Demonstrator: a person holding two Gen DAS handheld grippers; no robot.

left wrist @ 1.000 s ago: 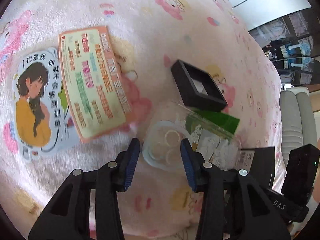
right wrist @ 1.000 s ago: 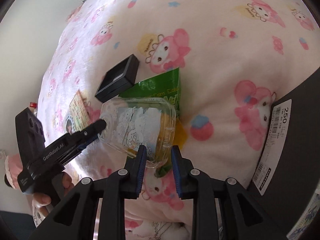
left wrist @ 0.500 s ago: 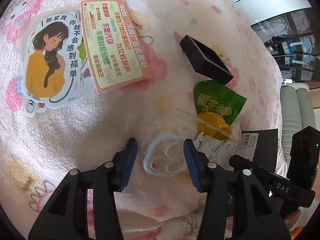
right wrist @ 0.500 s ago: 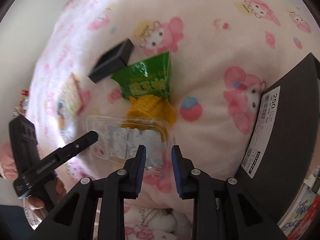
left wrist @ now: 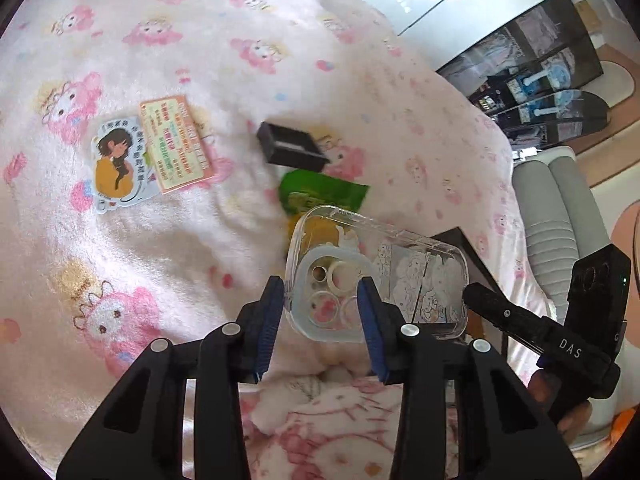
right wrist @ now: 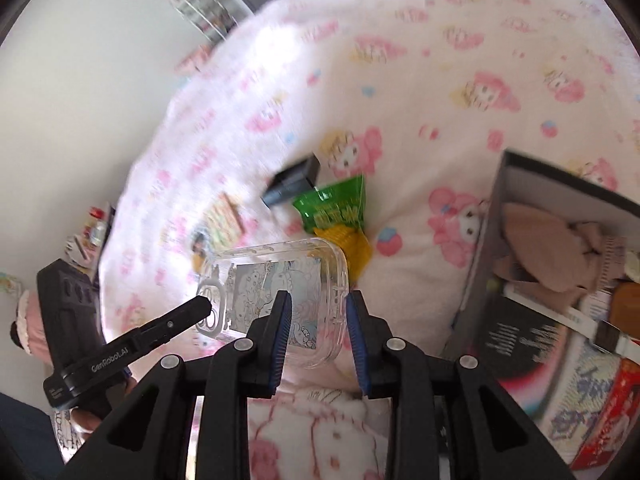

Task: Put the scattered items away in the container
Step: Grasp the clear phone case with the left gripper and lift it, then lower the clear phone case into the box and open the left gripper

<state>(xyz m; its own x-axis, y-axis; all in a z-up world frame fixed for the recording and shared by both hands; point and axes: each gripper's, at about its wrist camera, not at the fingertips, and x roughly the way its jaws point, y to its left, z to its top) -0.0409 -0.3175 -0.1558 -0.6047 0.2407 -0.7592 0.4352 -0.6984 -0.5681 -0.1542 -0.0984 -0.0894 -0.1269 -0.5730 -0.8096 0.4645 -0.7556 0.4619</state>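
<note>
Taking the clear phone case (left wrist: 376, 272) as the landmark: far to its left on the pink blanket (left wrist: 200, 20) lay a girl sticker (left wrist: 116, 164) and an orange card (left wrist: 174, 148). Beyond the case sat a small black box (left wrist: 292, 148) and a green-and-yellow snack packet (left wrist: 316, 196). The left claw (left wrist: 320, 320), jaws just closing, pinched the case's camera end; the right claw (right wrist: 316, 320), jaws just easing wider, held its other end, the case lifted above the blanket. To the case's right stood the dark container (right wrist: 560, 184), with things already inside
</note>
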